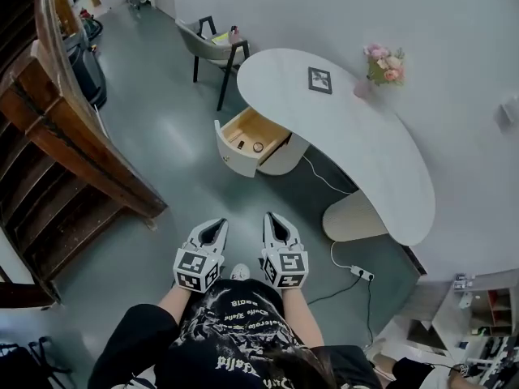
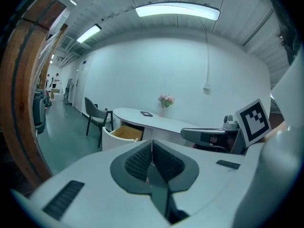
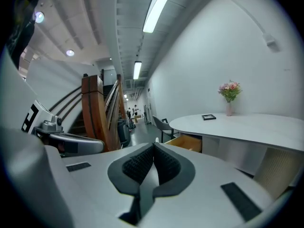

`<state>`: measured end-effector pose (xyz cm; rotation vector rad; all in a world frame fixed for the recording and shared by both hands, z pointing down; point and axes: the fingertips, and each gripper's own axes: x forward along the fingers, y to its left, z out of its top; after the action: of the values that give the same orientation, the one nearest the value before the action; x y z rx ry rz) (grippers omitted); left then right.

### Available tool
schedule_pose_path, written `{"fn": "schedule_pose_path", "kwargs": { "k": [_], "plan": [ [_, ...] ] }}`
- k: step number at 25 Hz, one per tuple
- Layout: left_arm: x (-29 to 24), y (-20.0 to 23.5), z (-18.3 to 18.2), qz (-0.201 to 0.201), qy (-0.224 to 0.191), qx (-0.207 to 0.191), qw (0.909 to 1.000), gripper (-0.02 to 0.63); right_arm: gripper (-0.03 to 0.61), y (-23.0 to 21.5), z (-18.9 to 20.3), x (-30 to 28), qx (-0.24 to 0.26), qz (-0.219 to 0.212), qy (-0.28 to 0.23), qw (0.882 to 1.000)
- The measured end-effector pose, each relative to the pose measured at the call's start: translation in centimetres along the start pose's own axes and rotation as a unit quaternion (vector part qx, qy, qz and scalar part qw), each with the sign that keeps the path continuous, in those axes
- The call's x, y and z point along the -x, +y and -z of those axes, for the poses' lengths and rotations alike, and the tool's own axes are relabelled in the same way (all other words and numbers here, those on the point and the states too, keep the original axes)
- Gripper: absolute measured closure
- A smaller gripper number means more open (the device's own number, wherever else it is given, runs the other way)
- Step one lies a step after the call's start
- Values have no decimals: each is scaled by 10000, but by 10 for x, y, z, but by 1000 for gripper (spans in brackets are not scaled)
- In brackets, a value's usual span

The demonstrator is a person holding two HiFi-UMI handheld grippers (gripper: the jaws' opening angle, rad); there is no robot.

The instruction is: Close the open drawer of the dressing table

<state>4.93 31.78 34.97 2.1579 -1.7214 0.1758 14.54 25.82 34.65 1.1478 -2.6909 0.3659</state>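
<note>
While we hold them side by side, the left gripper [image 1: 213, 230] and right gripper [image 1: 274, 222] both have their jaws pressed together, empty. Well ahead, the drawer [image 1: 232, 155] stands pulled out of the dressing table [image 1: 349, 136], near a chair [image 1: 212, 49].

Dressing table [image 1: 357, 148]: white, with a long curved top set along the wall on two rounded pedestals. Drawer [image 1: 231, 154]: open and level, pulled well out of the pedestal at the table's far end in the head view; it has a curved white front panel and a pale wooden interior.
</note>
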Motion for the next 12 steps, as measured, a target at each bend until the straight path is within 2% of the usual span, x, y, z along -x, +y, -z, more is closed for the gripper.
{"fn": "schedule_pose_path", "kwargs": {
  "k": [12],
  "plan": [
    [-33,12,-11,-95,59,-84,9999,589,552,-16,7,-19,-189,-67,117,9997]
  ]
}}
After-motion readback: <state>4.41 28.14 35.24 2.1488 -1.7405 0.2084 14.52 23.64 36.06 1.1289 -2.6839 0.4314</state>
